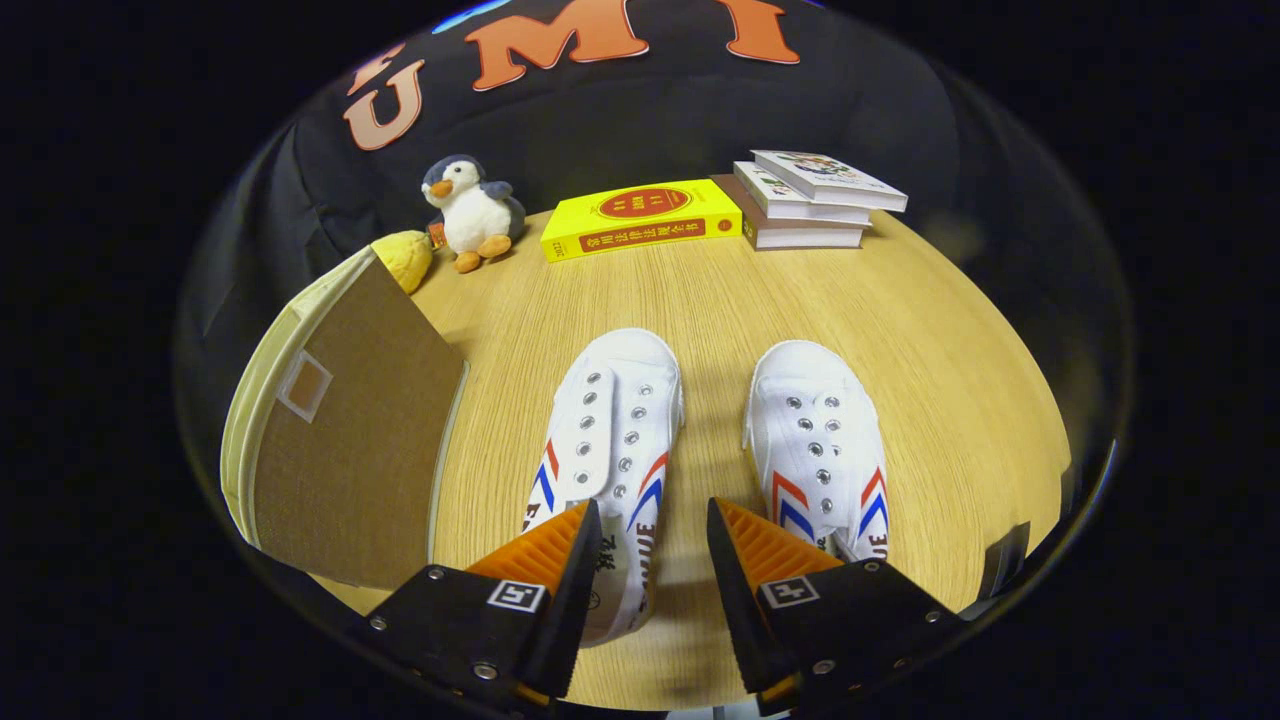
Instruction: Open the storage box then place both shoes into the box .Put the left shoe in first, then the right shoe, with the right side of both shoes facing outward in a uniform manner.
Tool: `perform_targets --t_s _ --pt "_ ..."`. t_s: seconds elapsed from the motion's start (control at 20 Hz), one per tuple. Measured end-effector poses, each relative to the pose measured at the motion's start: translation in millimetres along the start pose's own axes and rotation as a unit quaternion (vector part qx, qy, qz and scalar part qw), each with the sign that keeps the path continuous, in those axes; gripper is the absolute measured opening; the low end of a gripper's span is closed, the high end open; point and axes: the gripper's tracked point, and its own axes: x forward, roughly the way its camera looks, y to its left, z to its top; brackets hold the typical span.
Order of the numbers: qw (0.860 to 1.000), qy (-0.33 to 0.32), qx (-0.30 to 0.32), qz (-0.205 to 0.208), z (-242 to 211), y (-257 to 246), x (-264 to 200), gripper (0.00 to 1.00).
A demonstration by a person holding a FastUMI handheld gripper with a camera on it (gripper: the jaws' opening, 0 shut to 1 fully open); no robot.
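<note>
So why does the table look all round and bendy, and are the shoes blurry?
In the gripper view the fisheye lens bows the wooden table into a dome and curves the storage box. Both shoes, left shoe and right shoe, look sharp, with soft shadows beside them. The yellow book is evenly lit, without glare. The tongs stand open above the shoes, holding nothing.

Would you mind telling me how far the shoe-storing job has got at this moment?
Nothing looks done yet: the cream fabric storage box has its brown lid down, and both white canvas shoes with red and blue stripes, the left-hand one and the right-hand one, lie on the wooden table. In hand: the gripper is open above the shoes. Left: opening the box and placing both shoes.
</note>
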Motion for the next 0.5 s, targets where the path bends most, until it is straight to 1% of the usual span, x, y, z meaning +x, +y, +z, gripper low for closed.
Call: perform_targets --t_s 0.2,0.35,0.45,0.5 --pt "1.000 0.013 -0.008 0.007 -2 1 18 0.61" --pt "0.999 0.015 0.010 0.033 -5 6 22 0.60" --pt "0.997 0.007 0.031 0.065 -7 11 23 0.52" --pt "0.995 0.008 0.054 0.081 -8 14 25 0.40"
